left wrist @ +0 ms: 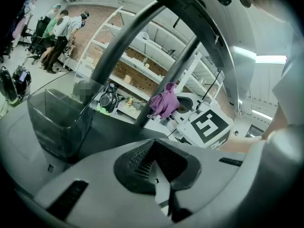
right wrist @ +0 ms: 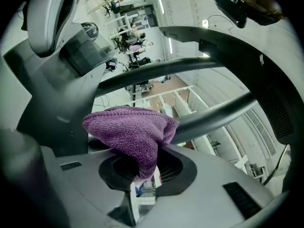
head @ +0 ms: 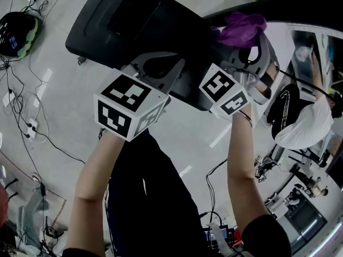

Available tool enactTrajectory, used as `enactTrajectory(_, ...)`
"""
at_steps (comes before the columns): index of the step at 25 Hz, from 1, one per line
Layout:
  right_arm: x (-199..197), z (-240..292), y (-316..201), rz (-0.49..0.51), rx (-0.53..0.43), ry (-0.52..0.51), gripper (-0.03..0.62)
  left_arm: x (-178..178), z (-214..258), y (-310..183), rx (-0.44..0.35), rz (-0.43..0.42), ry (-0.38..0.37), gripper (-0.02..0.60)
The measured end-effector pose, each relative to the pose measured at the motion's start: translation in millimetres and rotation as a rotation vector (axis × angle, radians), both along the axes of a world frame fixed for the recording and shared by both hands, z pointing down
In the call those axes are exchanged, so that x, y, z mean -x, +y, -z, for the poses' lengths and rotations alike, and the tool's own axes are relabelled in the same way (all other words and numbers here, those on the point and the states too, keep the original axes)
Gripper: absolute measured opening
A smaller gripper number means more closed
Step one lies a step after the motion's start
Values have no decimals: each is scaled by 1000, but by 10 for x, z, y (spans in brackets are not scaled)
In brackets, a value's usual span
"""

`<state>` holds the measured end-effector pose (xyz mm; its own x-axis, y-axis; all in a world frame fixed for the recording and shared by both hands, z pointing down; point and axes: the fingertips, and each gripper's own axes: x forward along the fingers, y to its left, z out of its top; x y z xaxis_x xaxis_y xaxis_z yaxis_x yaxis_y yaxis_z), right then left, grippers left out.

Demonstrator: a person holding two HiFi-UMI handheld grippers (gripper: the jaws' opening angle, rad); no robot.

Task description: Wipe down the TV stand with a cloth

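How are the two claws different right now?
The right claw is shut on a purple cloth; the left claw is shut with nothing in it. In the head view, the right claw reaches up beside the stand's curved dark bar, while the left claw sits over its flat black base. Both are grey and carry a black-and-white marker cube.

Only loud colour here is the fuzzy purple microfibre cloth (right wrist: 130, 132). The flat matte black TV stand base (head: 123, 20) is plain, no pattern. Just below it, the pale grey plastic left gripper (left wrist: 159, 175) and right gripper (right wrist: 142, 189) each carry a white cube (head: 128, 108) printed with chunky black squares. Left of the stand there's a glossy black helmet (head: 19, 31) with a green stripe, on a pale grey floor (head: 64, 100).
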<state>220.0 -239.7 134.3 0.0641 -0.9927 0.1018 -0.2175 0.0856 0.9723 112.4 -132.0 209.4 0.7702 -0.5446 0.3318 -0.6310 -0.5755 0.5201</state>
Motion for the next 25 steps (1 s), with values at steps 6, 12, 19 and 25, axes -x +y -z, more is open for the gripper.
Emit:
enactTrajectory(6, 45, -393, -37, -2, 102, -14, 88, 47, -56, -75, 11, 11, -5, 6)
enactTrajectory(12, 107, -824, -37, 1, 255, -7, 87, 63, -74, -72, 16, 16, -5, 6)
enactTrajectory(19, 86, -990, -30, 21, 306, -1, 87, 15, -70, -31, 17, 18, -4, 6)
enactTrajectory(25, -93, -853, 67, -13, 302, -96, 89, -78, -26, 51, 18, 10, -1, 6)
